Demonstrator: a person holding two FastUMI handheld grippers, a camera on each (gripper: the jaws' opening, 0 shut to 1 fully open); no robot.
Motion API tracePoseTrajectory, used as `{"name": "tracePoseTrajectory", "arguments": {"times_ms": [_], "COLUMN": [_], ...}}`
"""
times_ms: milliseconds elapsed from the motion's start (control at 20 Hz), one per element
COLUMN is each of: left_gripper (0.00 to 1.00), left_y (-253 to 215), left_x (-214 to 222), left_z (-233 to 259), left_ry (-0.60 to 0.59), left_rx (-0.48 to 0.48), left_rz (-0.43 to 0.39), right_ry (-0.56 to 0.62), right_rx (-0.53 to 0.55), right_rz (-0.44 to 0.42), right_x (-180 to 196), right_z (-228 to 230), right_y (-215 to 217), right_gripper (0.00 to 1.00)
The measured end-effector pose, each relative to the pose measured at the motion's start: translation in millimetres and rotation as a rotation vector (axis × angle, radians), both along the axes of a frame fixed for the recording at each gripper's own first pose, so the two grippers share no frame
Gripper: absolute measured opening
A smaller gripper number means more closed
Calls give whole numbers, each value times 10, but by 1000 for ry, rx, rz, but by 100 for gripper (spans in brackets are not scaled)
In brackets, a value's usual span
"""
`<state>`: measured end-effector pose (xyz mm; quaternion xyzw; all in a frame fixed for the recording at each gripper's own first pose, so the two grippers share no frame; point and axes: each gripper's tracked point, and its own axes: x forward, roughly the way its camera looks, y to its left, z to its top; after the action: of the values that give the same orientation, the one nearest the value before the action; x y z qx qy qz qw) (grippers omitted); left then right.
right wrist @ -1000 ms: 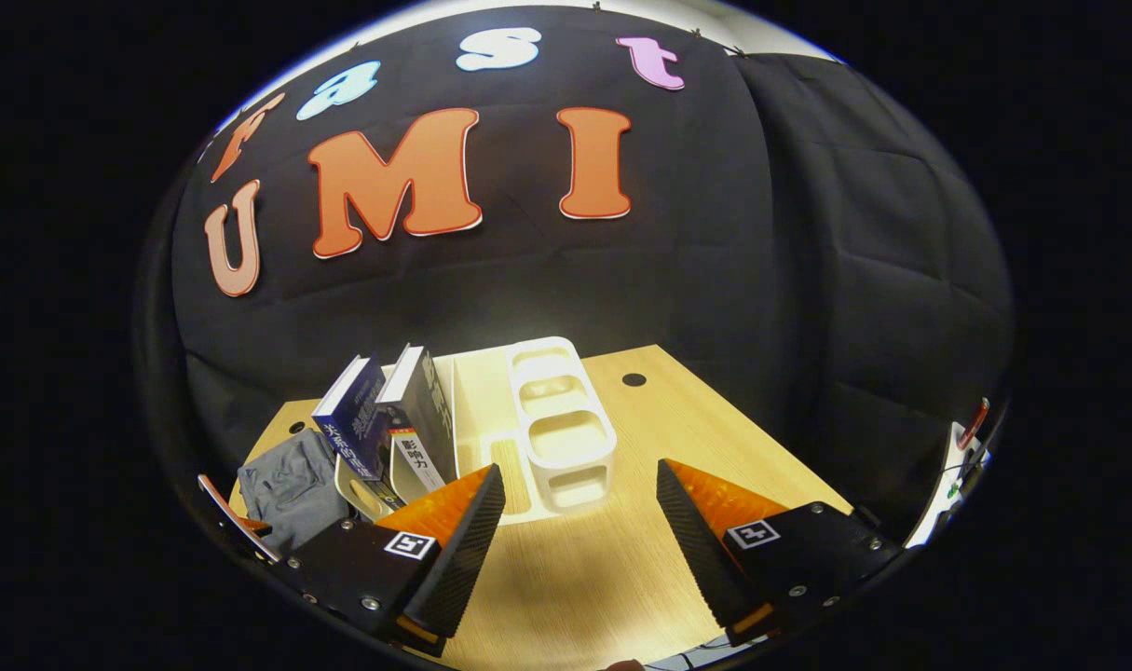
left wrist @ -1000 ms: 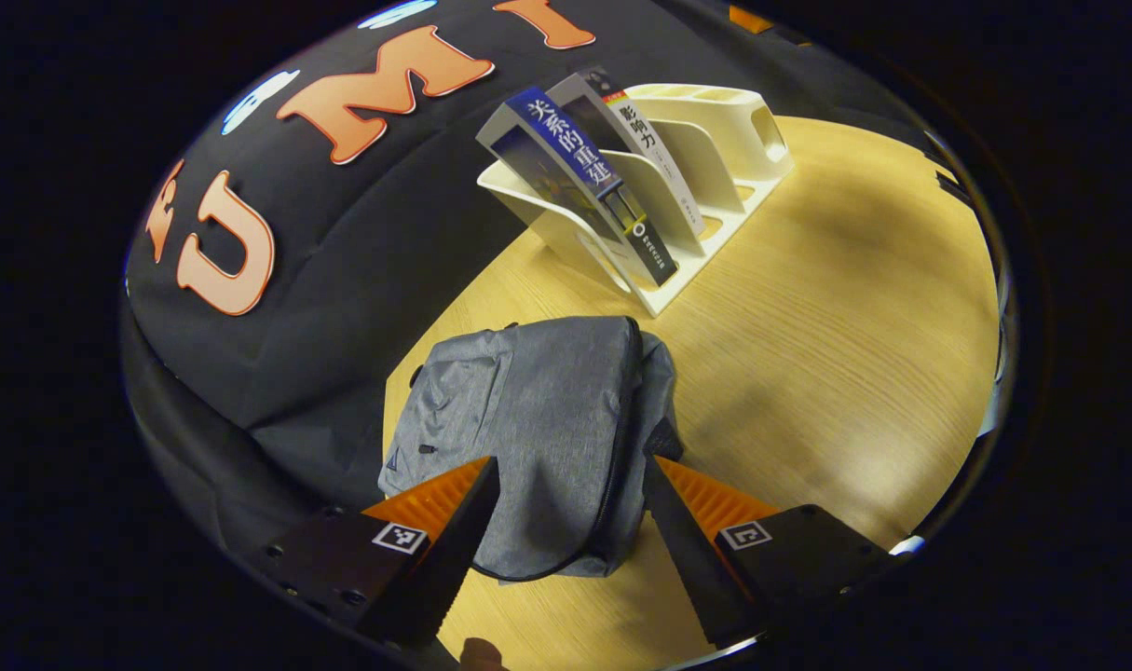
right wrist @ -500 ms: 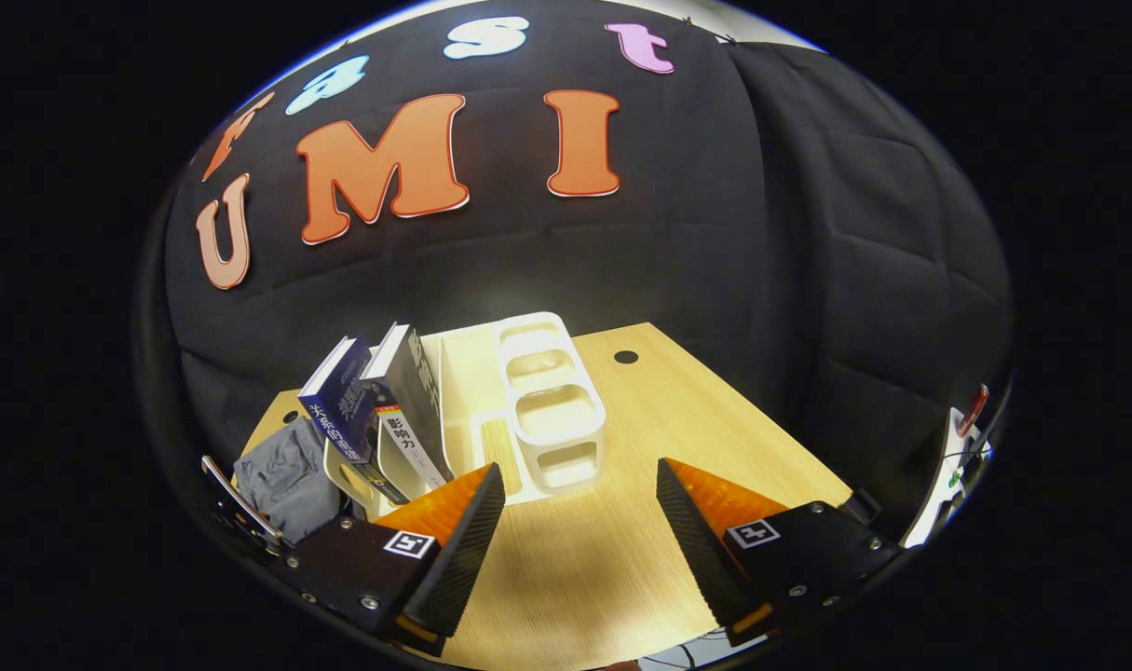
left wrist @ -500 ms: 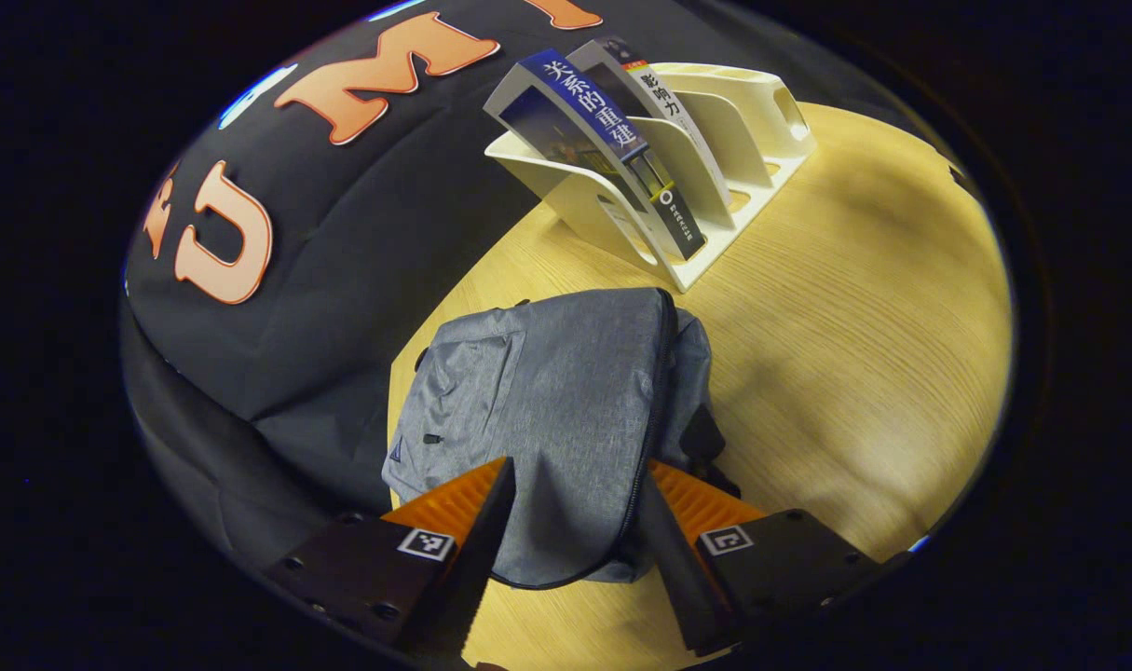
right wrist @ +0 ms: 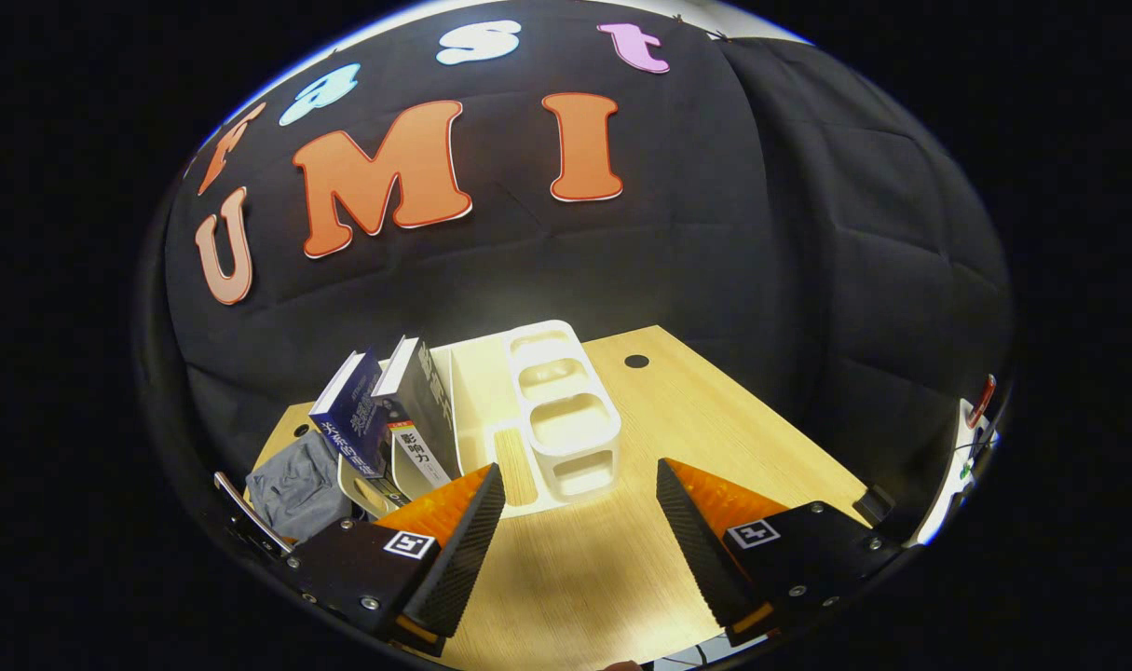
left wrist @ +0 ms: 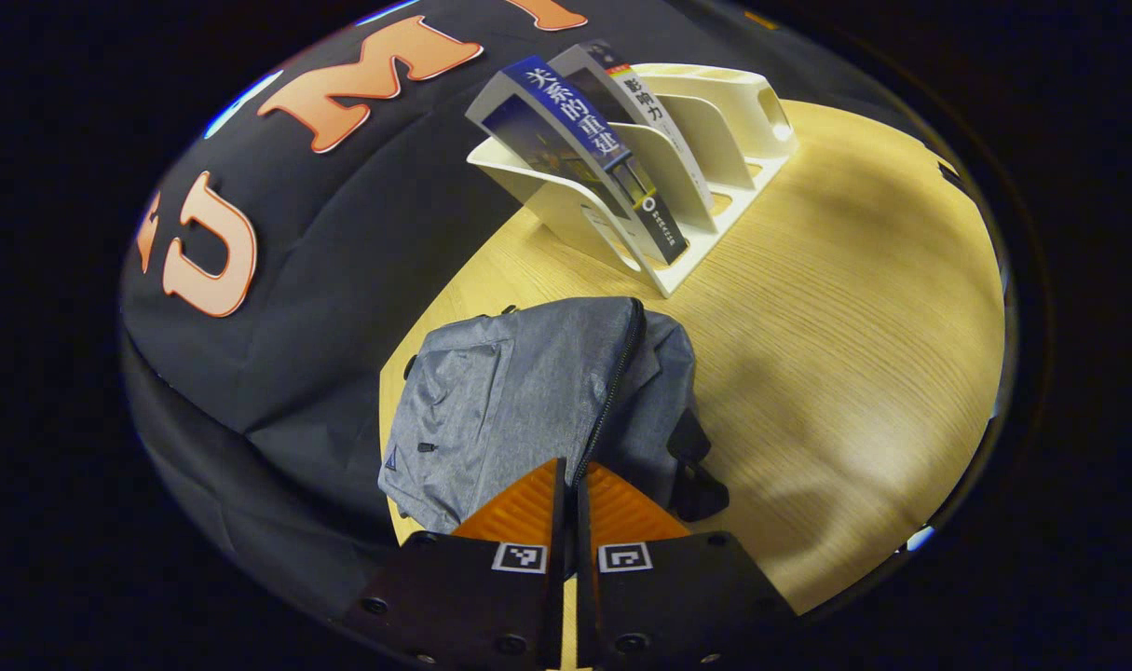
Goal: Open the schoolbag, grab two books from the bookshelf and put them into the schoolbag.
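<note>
Schoolbag lies flat on the desk; left gripper jaws pinched together at its zipper, right gripper jaws wide apart over bare wood.

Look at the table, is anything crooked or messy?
Nothing looks broken or spilled. The two books lean tilted in the white rack, as its slanted slots hold them. The grey schoolbag lies slumped and zipped.

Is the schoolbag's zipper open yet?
Not yet. The schoolbag lies zipped, its zipper one closed line, and the left gripper has its fingers together at it.
</note>
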<state>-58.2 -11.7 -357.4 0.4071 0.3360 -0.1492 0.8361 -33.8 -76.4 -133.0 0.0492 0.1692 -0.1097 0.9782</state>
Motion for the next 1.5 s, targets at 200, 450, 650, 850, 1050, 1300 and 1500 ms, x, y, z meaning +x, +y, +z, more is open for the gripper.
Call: {"name": "tracePoseTrajectory", "arguments": {"times_ms": [200,450,650,850,1050,1300,1500], "left_gripper": [2,1,1,1,1,1,1], "left_y": [27,153,337,473,579,714,745], "left_x": [82,255,459,646,846,1048,1208], "left_z": [195,620,958,1304,1689,2022,2168], "left_ry": [73,73,36,6,-25,-50,-68], "left_rx": [-50,-113,-103,-124,-154,-155,-151], "left_rz": [30,54,58,81,98,109,109], "right_ry": [-13,-13,-12,-14,-4,-1,-11], "right_rx": [51,68,63,55,53,46,57], "right_rz": [16,40,56,65,66,61,53], "right_x": [52,71,74,63,10,-56,-53], "right_z": [45,52,89,116,74,98,172], "right_y": [67,171,256,299,286,212,184], "right_gripper": [98,98,98,98,98,98,98]}}
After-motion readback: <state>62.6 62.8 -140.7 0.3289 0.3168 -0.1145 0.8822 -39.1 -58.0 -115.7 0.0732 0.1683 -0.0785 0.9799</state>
